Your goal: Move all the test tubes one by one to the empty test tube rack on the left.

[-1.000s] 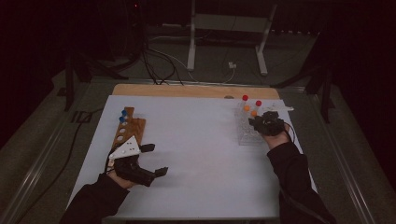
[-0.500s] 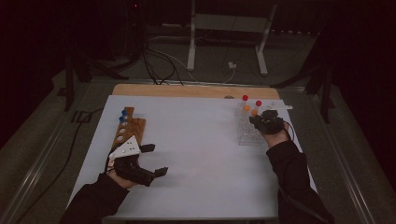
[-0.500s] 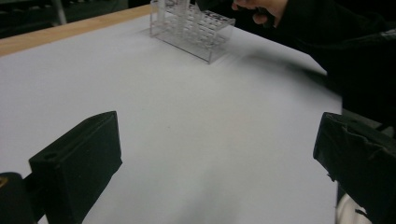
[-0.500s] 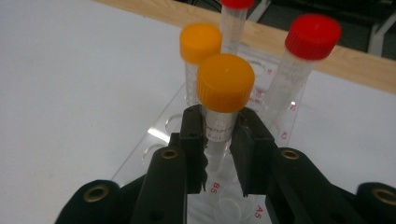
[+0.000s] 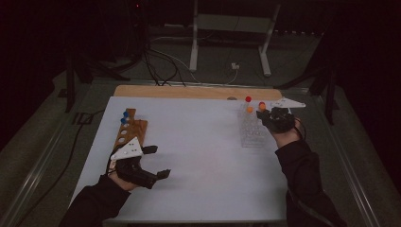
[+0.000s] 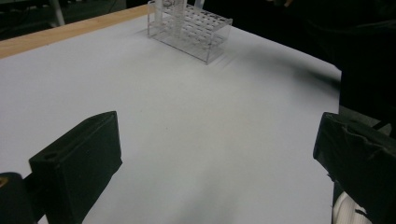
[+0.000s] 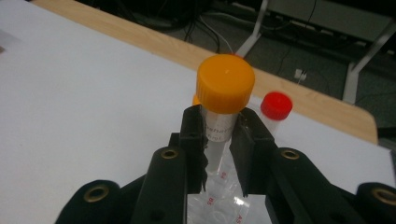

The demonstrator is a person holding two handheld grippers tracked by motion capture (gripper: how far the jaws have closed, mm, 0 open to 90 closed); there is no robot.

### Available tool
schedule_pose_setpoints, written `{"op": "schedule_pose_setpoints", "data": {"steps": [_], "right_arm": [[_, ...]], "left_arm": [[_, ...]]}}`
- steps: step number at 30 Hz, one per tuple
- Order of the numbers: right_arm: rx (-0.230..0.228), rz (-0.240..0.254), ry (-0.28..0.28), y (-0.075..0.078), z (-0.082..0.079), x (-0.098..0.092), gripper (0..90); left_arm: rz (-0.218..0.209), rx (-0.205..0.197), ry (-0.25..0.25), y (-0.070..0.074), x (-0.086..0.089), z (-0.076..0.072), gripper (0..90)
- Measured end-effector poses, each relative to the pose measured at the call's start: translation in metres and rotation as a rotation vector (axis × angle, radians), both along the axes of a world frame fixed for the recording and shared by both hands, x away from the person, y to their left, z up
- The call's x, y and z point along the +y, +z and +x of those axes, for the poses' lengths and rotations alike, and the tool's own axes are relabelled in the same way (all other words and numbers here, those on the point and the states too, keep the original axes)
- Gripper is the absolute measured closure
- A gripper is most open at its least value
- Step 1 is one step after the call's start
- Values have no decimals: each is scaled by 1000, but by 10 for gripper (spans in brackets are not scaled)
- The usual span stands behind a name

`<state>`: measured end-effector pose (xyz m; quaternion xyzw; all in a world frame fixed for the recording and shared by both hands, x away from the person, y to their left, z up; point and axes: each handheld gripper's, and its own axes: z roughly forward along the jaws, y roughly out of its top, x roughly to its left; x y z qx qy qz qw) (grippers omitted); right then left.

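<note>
Table (image 5: 198,156): white sheet, wooden strip along the far edge.
Wooden rack (image 5: 128,132): lay at the left, beside the left gripper; blue caps at its far end, holes hard to count in the dim high view.
Clear rack (image 5: 251,130): stood at the right; see-through and glossy, so its cells blurred together.
Left gripper (image 5: 156,161): jaws wide apart, nothing between them, low over bare sheet.
Right gripper (image 7: 219,140): jaws closed on the tube, having just finished closing; pads pinched the body right under the cap.
Tube (image 7: 219,116): held upright above the clear rack, orange cap above the jaws. Judged light, stiff, smooth plastic, so likely slippery; the grip just under the cap, where its rim could catch on the pads, looked the safest hold.
Red tube (image 7: 275,109): stood just behind it; another orange cap sat mostly hidden behind the held one.
Hidden: tube's lower end, masked by the jaws; probably clear of its cell, but that could not be confirmed. Label print too small to read.
</note>
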<state>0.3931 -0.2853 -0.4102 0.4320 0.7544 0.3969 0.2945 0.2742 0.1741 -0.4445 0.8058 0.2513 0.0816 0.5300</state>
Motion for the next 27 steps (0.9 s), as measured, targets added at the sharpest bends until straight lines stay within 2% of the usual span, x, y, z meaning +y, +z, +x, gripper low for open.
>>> {"op": "schedule_pose_setpoints", "data": {"steps": [6,13,18,27], "right_arm": [[-36,2,35,16,-14,5,749],[-48,4,109,23,-31,19,750],[-38,-3,175,19,-45,34,750],[7,-6,295,0,-67,62,749]], "left_arm": [[3,3,-12,2,-3,0,18],[2,4,-22,6,-6,0,19],[-3,2,-27,9,-9,2,20],[-5,8,-56,13,-21,6,21]]}}
